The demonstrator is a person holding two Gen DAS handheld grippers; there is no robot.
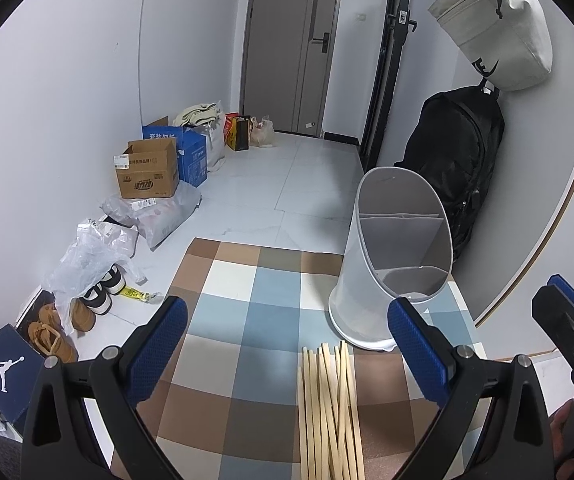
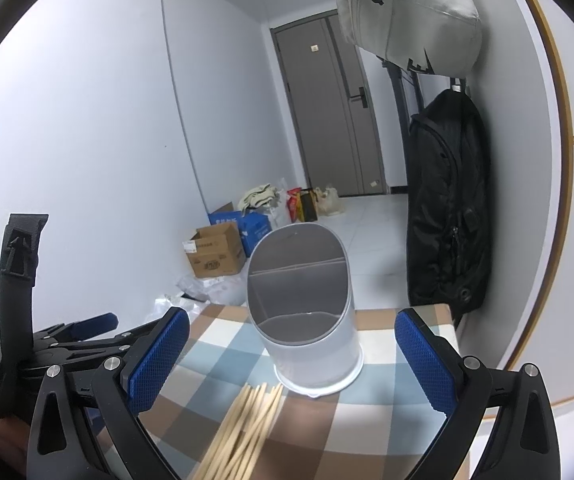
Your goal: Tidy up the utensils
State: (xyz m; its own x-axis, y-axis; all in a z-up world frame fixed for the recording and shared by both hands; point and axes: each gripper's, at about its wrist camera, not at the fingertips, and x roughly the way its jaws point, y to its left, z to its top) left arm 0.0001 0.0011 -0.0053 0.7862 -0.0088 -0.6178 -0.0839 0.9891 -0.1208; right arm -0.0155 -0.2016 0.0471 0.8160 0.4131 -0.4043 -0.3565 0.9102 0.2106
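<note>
Hovering with both my left gripper [image 1: 287, 344] and right gripper [image 2: 291, 354] spread wide and empty, I see the chopsticks [image 1: 329, 408] bundled on the checked cloth [image 1: 223, 344] just before the holder [image 1: 391, 256], its slanted mouth facing me for easy loading.

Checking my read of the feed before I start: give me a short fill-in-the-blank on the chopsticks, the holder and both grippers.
1. The chopsticks lie on the checkered ____.
2. The white holder stands upright and holds ____ chopsticks.
3. The left gripper and the right gripper both have their jaws ____.
4. A divider splits the holder's inside into ____ compartments.

Missing words: cloth; no; open; two
</note>
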